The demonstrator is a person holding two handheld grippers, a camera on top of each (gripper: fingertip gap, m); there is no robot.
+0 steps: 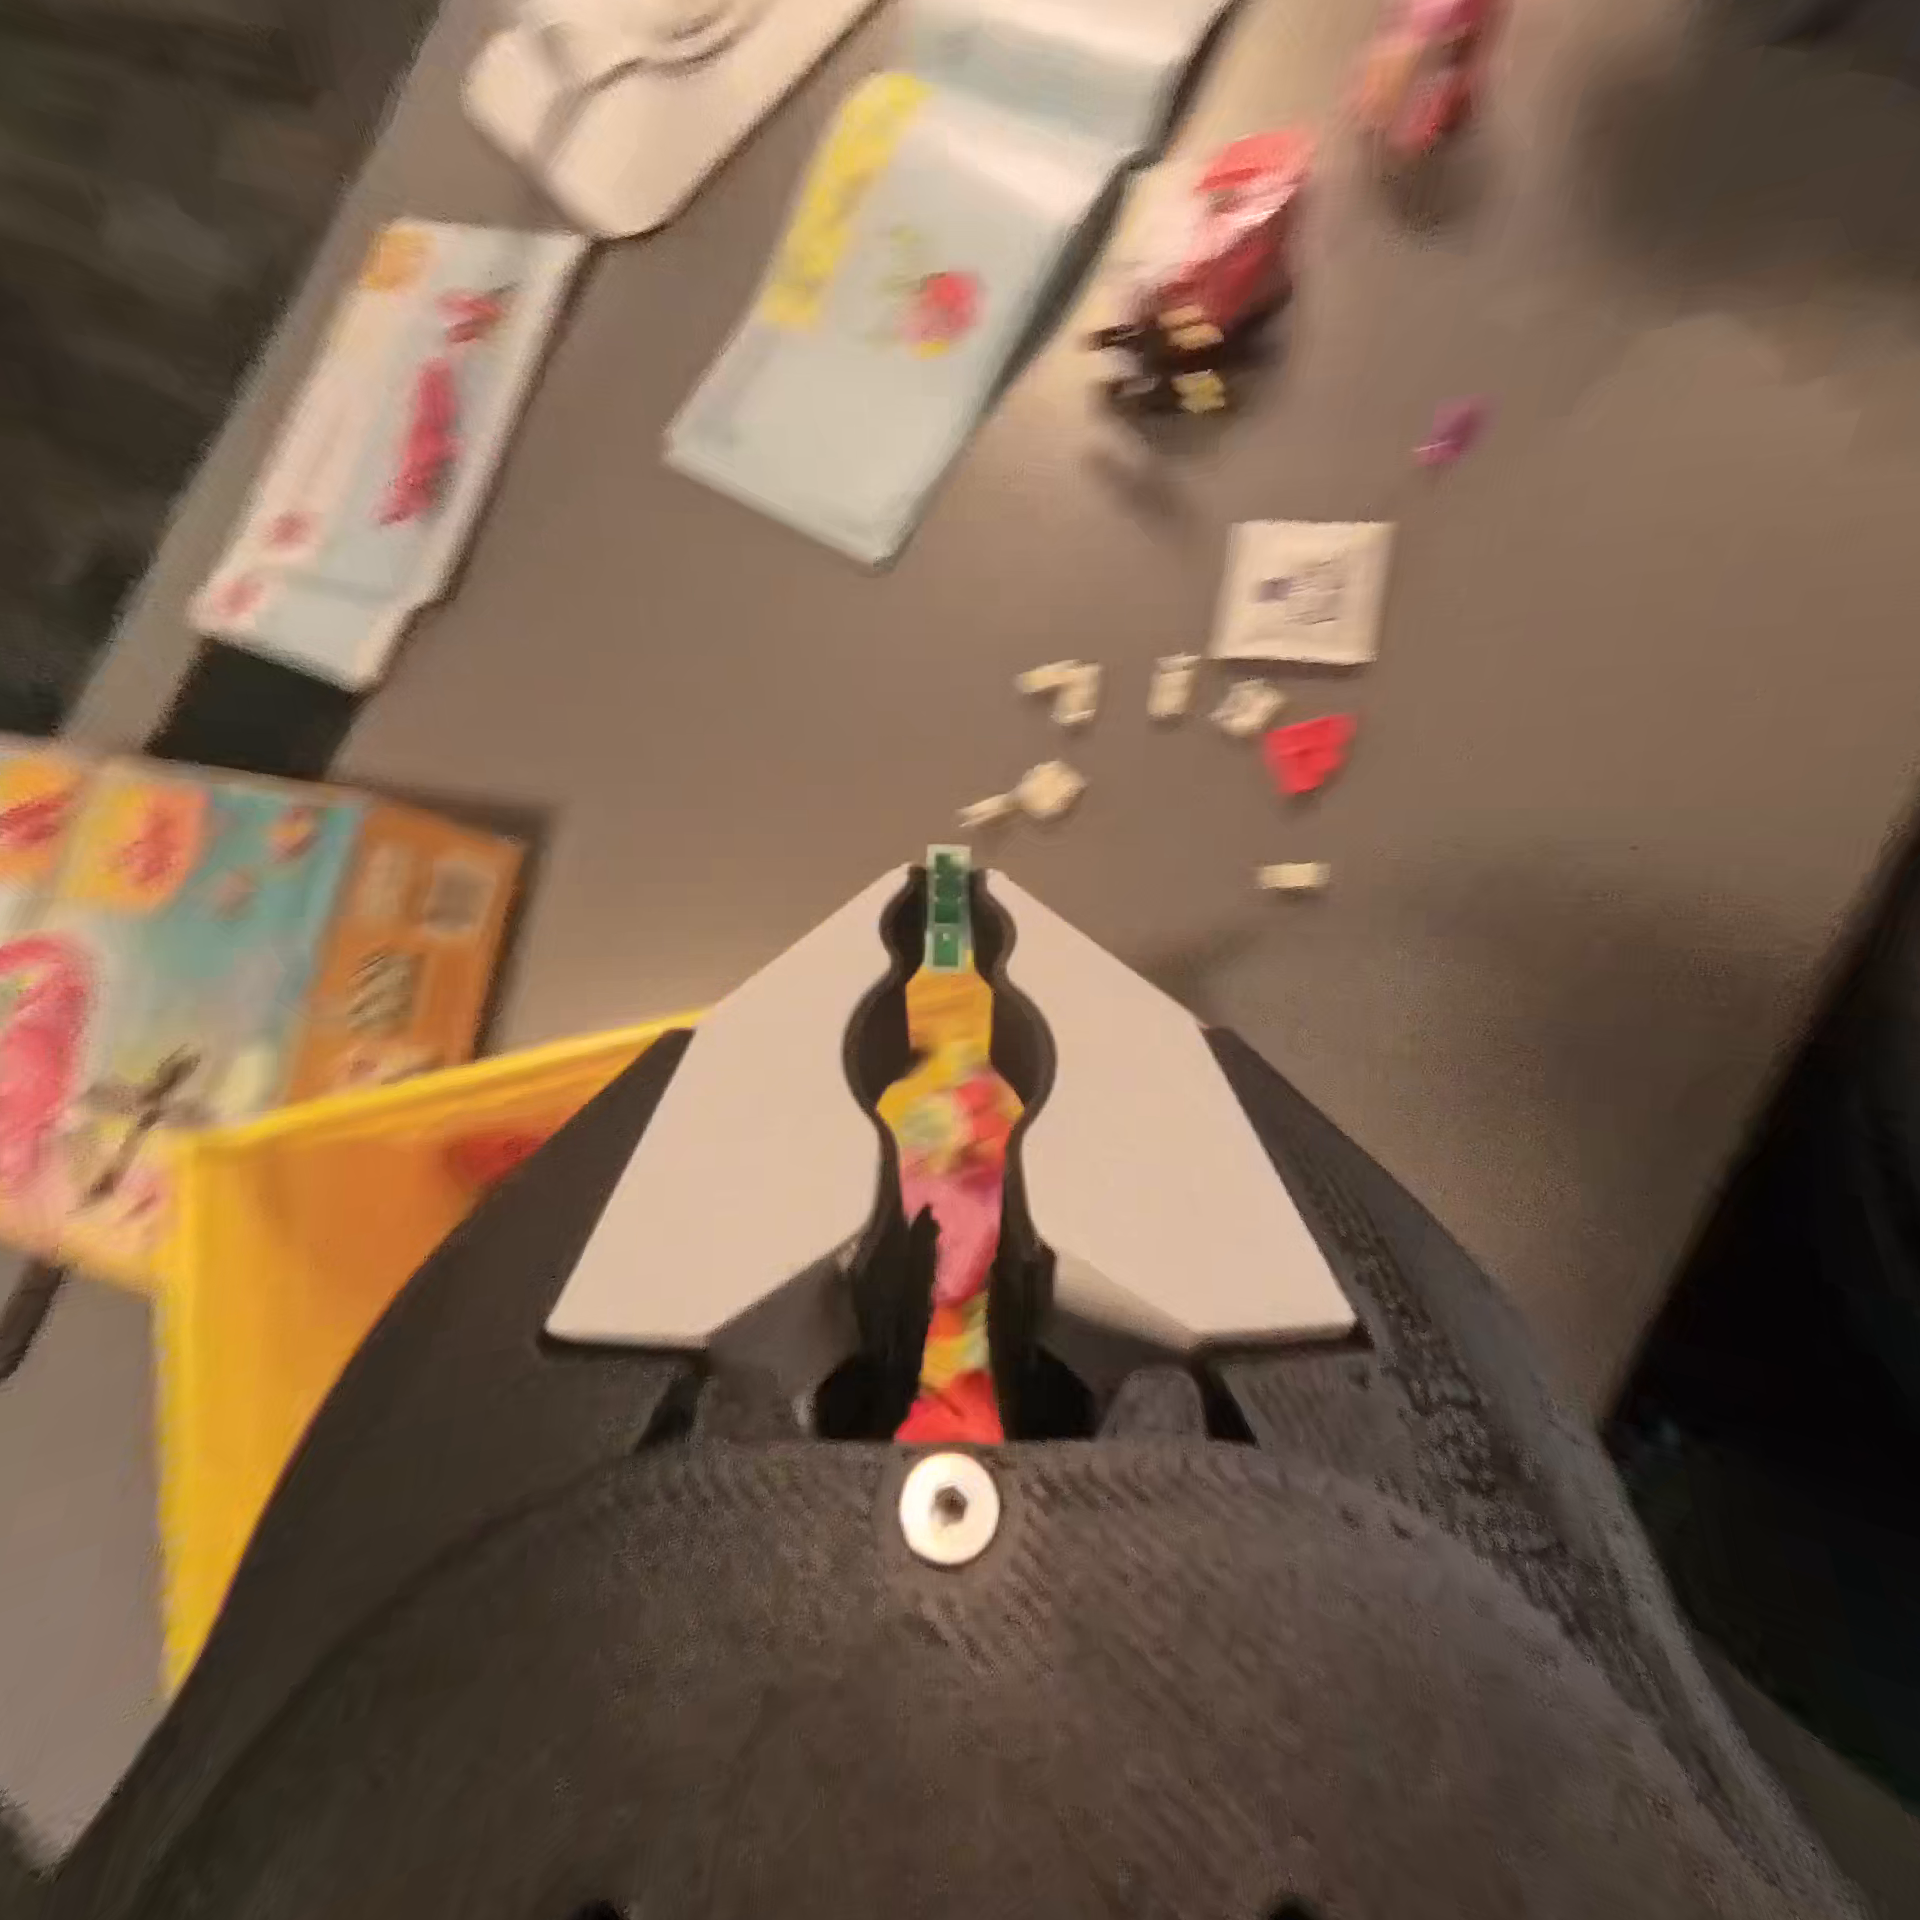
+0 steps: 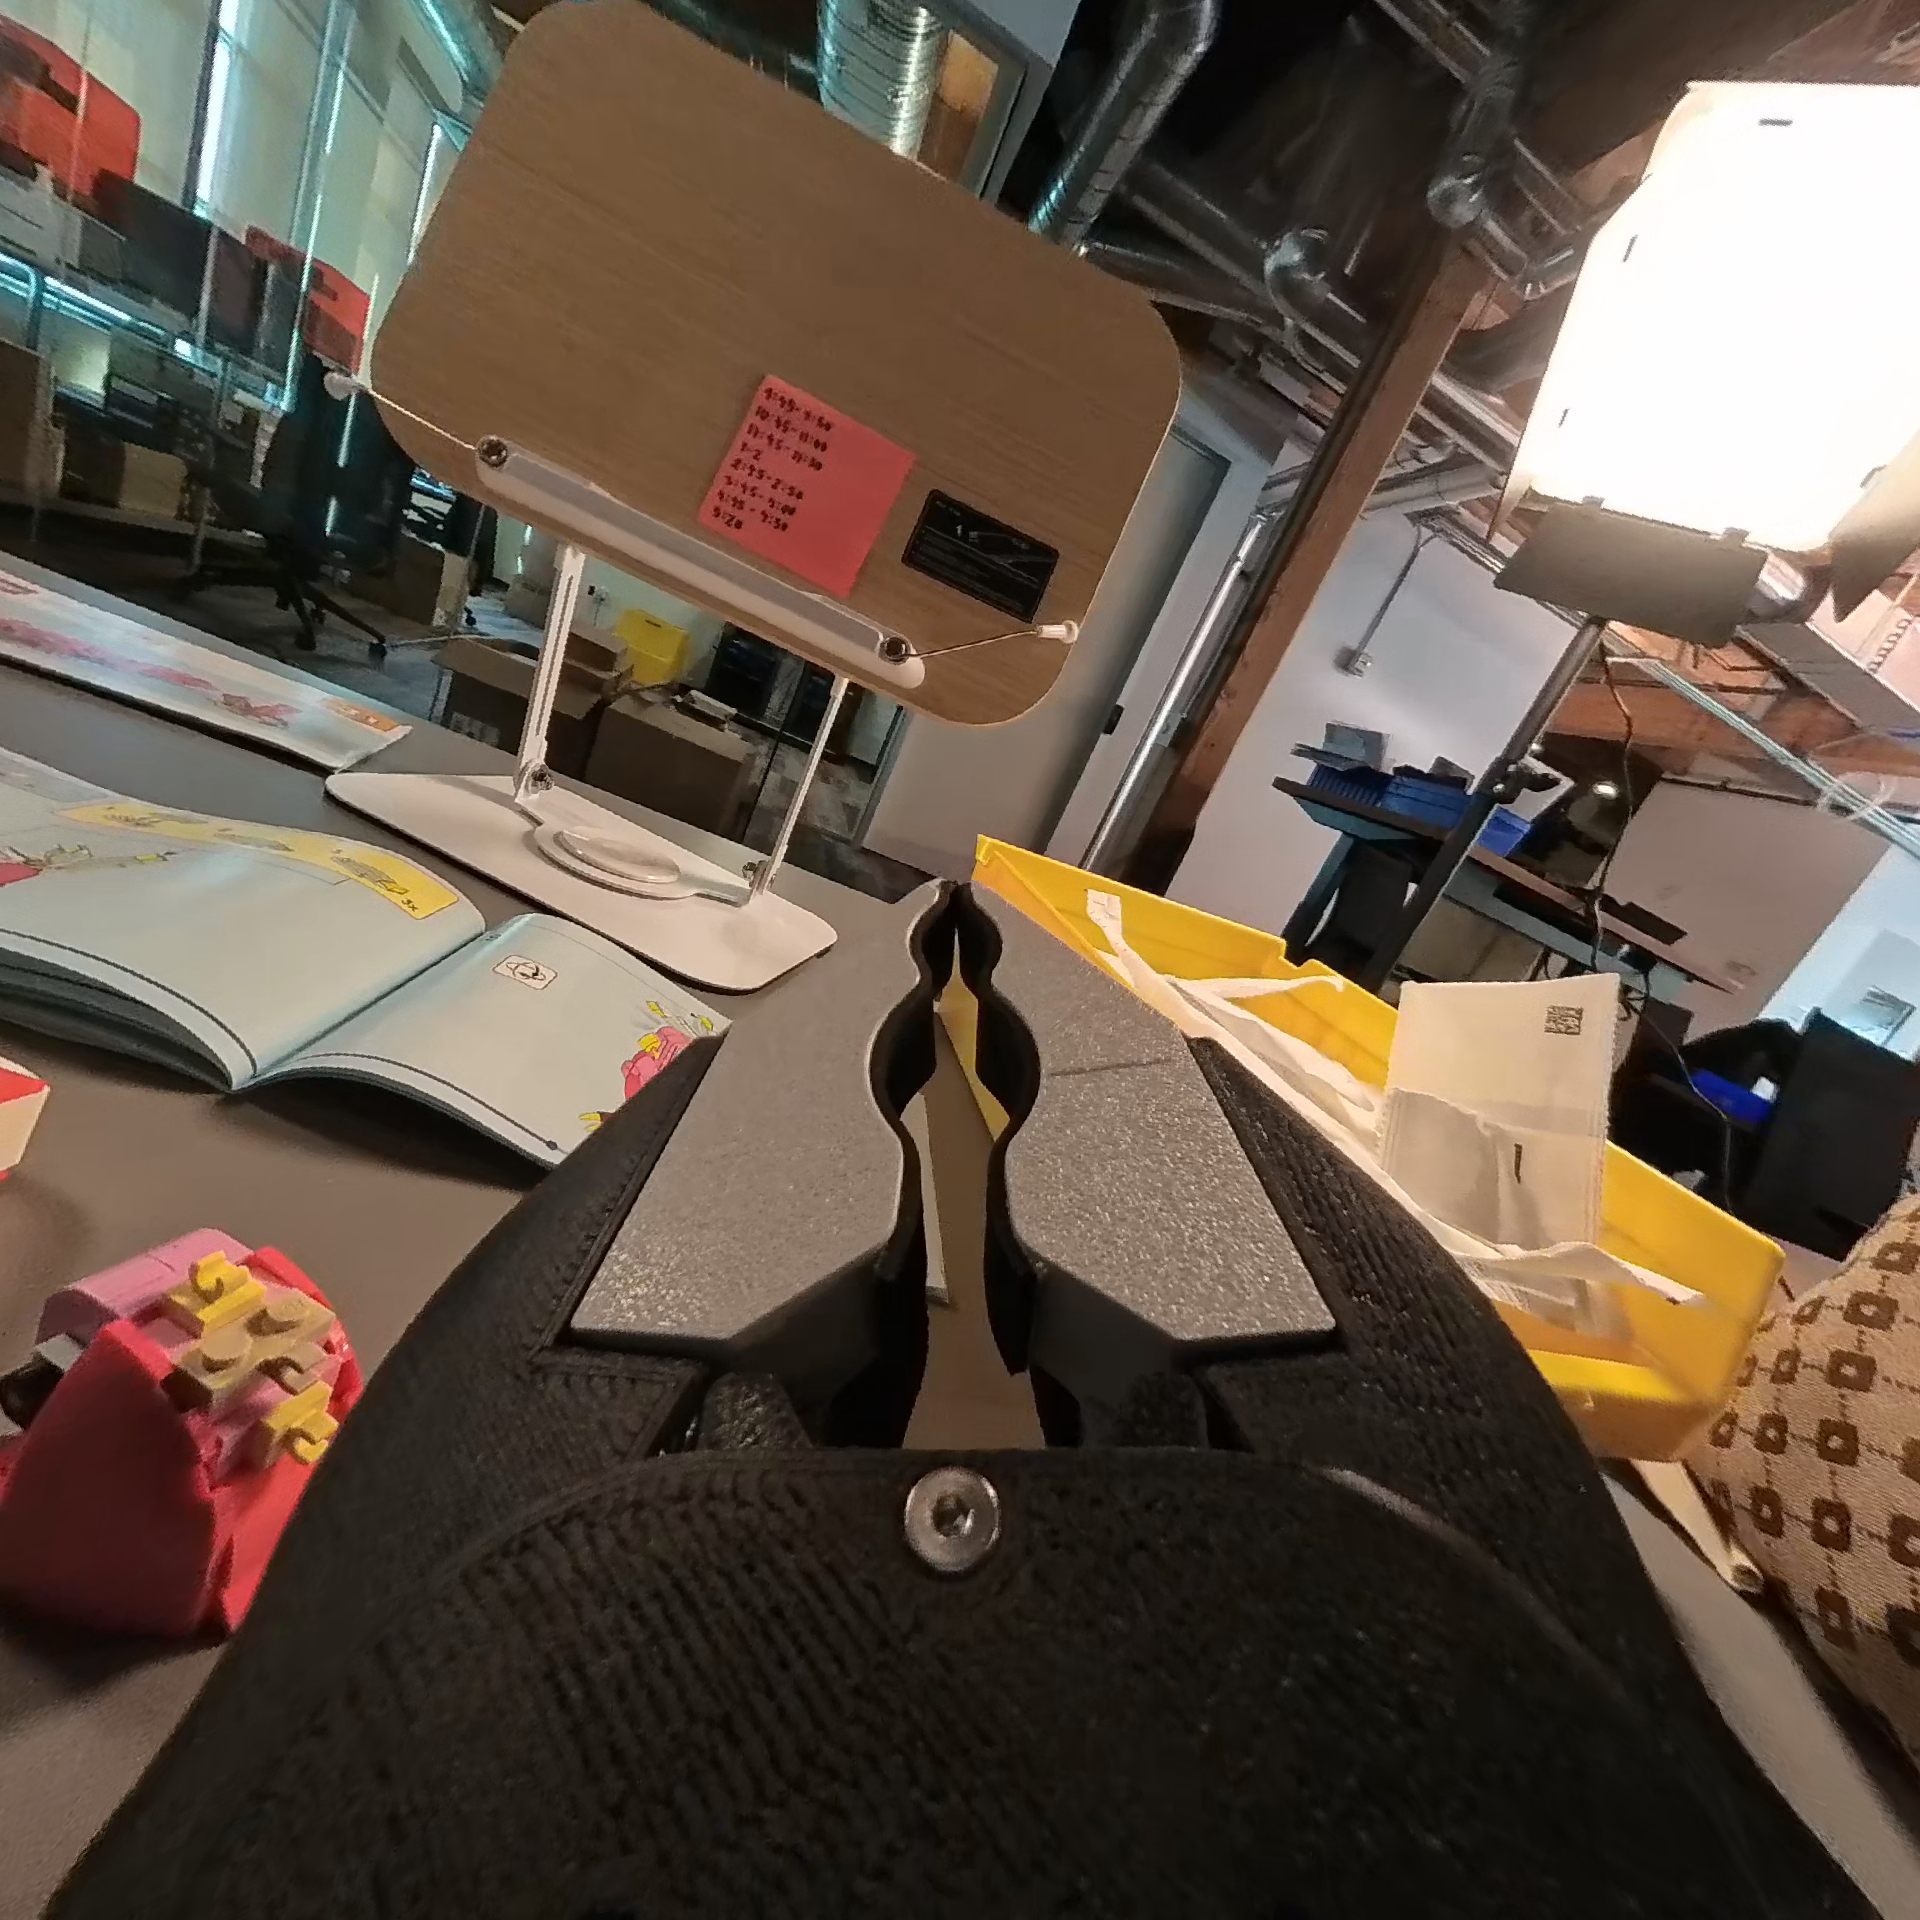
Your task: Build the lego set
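Clenched between the left gripper's (image 1: 948, 883) two pale fingers (image 1: 821, 1049) is one small green brick (image 1: 948, 902), raised over a grey table (image 1: 727, 644) with about seven loose cream pieces (image 1: 1049, 795), one red piece (image 1: 1311, 753), two open booklets (image 1: 894, 343) and one yellow bin (image 1: 343, 1226). Right view: the right gripper (image 2: 954, 902) is closed on nothing, tips touching, beside one pink-and-red brick model (image 2: 156, 1423) and the yellow bin (image 2: 1226, 945) holding crumpled white bags (image 2: 1496, 1101).

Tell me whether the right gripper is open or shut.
Shut. The right gripper's fingertips meet at the front with nothing between them; only dark table and a yellow bin show beyond.
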